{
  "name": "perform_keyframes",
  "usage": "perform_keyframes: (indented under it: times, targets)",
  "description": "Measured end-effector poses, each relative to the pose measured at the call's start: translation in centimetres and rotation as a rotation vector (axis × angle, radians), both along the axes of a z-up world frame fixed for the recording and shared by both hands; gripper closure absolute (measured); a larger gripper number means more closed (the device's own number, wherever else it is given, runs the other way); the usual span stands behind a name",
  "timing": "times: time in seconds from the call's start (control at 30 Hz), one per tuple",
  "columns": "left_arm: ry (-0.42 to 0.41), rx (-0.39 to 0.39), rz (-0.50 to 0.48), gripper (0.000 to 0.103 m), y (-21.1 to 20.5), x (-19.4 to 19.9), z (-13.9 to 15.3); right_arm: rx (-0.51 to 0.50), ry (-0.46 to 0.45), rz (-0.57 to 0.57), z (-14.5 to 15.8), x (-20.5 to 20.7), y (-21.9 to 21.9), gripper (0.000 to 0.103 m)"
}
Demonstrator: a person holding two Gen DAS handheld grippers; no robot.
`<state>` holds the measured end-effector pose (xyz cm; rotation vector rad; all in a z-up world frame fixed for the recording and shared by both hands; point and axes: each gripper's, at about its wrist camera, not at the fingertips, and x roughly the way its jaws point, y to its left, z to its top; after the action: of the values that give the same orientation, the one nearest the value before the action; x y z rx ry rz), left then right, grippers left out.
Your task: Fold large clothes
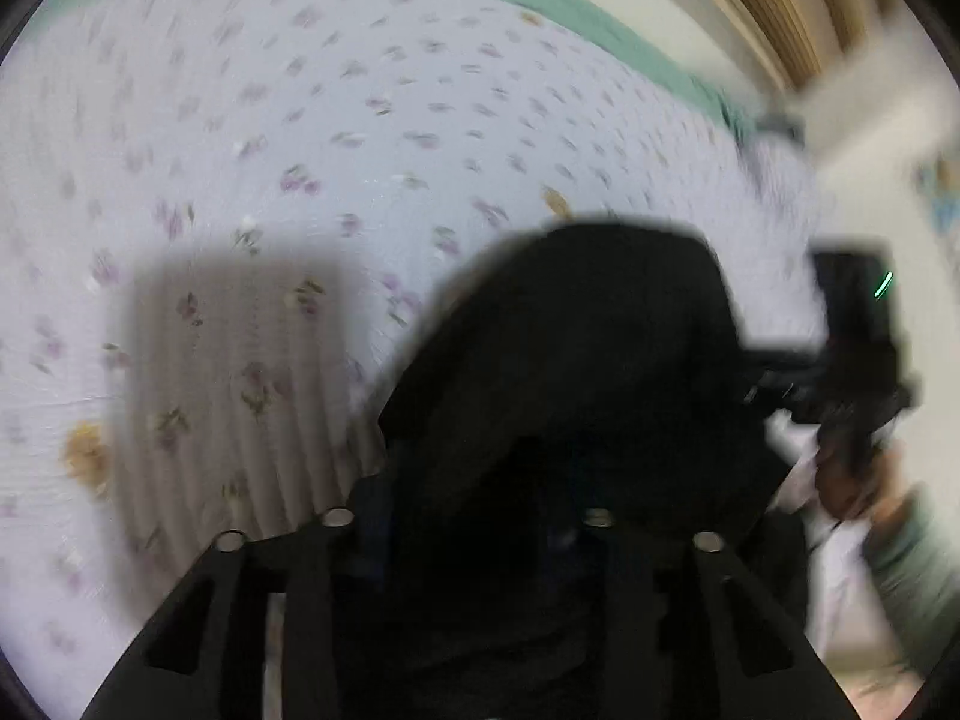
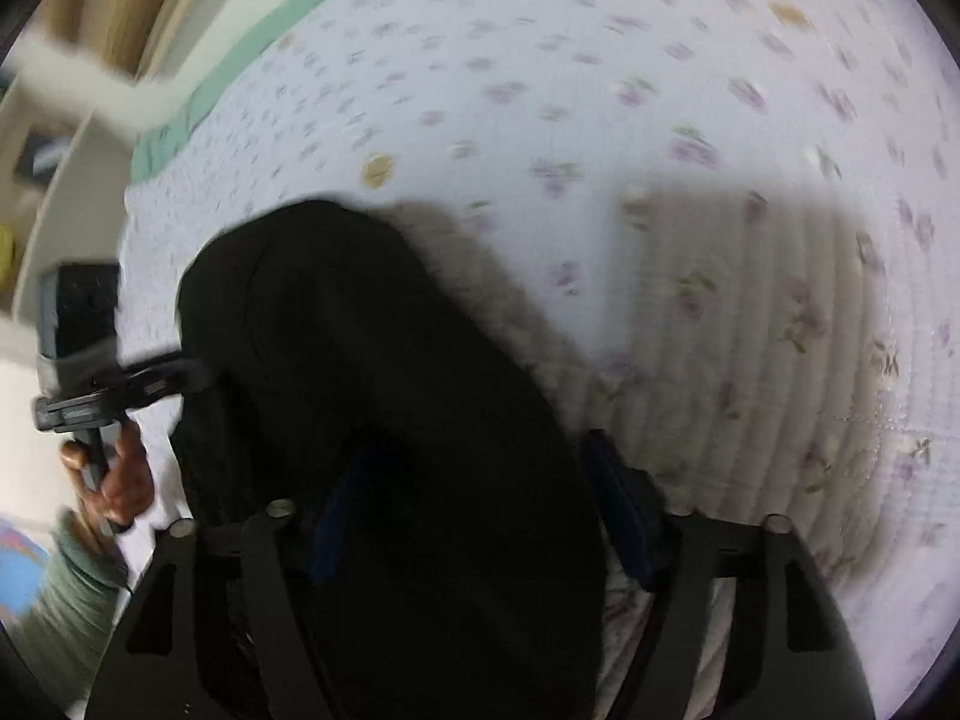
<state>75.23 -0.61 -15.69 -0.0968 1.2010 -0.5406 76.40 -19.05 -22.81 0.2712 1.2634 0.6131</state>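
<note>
The black cloth (image 1: 576, 360) is clamped by the left gripper (image 1: 468, 516) and right gripper (image 2: 468, 516), lifted over the bed (image 1: 360, 120) for folding.

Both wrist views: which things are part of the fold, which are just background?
In the job:
- black garment, lifted off the bed
- left gripper, at one edge of it
- right gripper, at the other edge
- floral bedspread, the work surface

Just there:
- green bed edge
- wooden panel
- shelf unit
</note>
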Motion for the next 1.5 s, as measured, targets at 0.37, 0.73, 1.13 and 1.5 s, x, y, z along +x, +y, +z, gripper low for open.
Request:
perform_keyframes:
  times: [0.37,0.73,1.13,1.5]
  targets:
    - [-0.211,-0.061,0.031,0.084,2.5,-18.0,11.6,-0.158,-0.412,0.1,13.3,-17.3,2.0,0.081]
    - [-0.089,-0.017,0.004,0.084,2.5,-32.3,10.4,-0.238,-0.419,0.145,11.6,-33.7,3.7,0.081]
    - [-0.192,-0.13,0.114,0.076,2.4,-25.1,14.9,-0.314,-0.346,0.158,9.1,-39.5,3.3,0.081]
    - [0.11,0.023,-0.195,0.075,-3.8,-32.0,2.0,-0.217,-0.298,-0.013,12.8,-38.2,-3.4,0.079]
